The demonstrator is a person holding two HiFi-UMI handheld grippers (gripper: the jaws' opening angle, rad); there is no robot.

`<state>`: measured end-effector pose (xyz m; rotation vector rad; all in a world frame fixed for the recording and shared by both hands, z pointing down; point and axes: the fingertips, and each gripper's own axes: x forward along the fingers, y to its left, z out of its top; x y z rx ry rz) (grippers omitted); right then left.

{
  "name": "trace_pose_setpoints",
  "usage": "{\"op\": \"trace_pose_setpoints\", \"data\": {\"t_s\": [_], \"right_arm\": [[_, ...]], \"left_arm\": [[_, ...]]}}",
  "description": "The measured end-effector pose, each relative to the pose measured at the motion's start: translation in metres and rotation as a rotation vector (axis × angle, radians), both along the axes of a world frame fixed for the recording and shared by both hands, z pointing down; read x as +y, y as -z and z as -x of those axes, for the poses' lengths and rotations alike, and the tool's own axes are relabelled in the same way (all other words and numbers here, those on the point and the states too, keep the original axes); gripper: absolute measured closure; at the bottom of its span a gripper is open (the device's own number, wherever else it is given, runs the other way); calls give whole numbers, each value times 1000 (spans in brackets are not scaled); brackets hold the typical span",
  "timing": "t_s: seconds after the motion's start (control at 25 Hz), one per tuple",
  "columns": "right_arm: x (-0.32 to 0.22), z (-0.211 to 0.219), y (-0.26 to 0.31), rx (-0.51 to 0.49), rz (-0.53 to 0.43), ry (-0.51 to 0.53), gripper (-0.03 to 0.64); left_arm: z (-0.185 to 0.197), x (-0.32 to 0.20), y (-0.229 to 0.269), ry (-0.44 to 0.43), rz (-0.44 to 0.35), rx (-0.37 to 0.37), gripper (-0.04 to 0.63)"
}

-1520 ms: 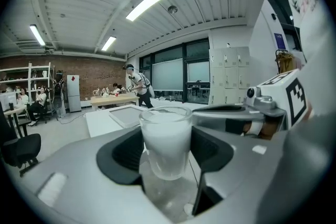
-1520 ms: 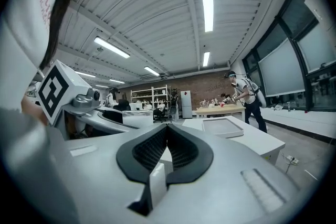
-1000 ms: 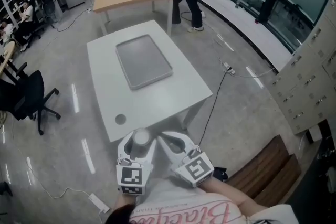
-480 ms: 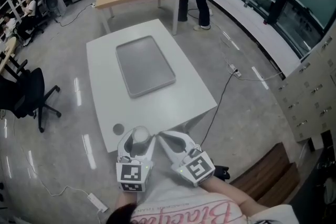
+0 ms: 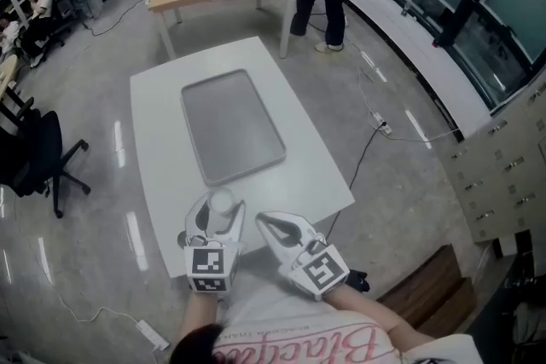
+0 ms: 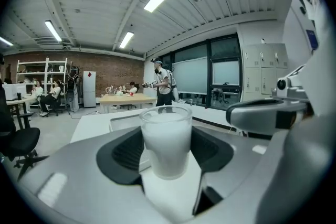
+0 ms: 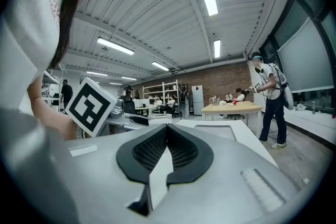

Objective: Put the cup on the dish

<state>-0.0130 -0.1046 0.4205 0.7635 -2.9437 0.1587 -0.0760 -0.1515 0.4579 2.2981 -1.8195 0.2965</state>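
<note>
Holding the left gripper [image 5: 219, 213] at bottom centre of the head view, jaws clamped on the sides of an upright cup [image 6: 166, 139]. Holding the right gripper [image 5: 263, 222] just right of it, jaws pressed together, empty — tips angled toward upper left.

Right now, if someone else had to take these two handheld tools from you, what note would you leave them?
Left gripper: jaws closed on the cup, held upright by the near end of the white table.
Right gripper: jaws together, nothing in them.
Dish: the grey tray lies bare mid-table, ahead of the cup.
Done: cup is in the grip.
Left: carry it forward, set it on the tray, let go.
</note>
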Motion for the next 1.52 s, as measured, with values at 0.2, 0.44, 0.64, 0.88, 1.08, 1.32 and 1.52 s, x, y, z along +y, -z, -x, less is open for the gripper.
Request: {"op": "trace_pose_setpoints", "data": {"t_s": [0.2, 0.44, 0.64, 0.88, 1.08, 1.32, 1.52], "right_arm": [[-26, 1, -1, 15, 20, 2, 630], [-48, 11, -20, 77, 67, 27, 630], [-60, 5, -37, 104, 130, 24, 630], [-78, -12, -54, 122, 196, -25, 630], [-82, -12, -65, 172, 233, -11, 630], [-78, -3, -84, 251, 281, 33, 630], [-77, 4, -96, 296, 323, 56, 630]], "left_arm": [[7, -53, -4, 4, -20, -18, 330], [15, -108, -16, -5, -23, -20, 330], [25, -147, -33, 16, -7, -4, 330], [34, -192, -58, 38, 21, -25, 330], [33, -216, -78, 40, 50, -27, 330], [29, -225, -95, 33, 73, -27, 328], [25, -230, -98, 19, 105, 9, 328]]}}
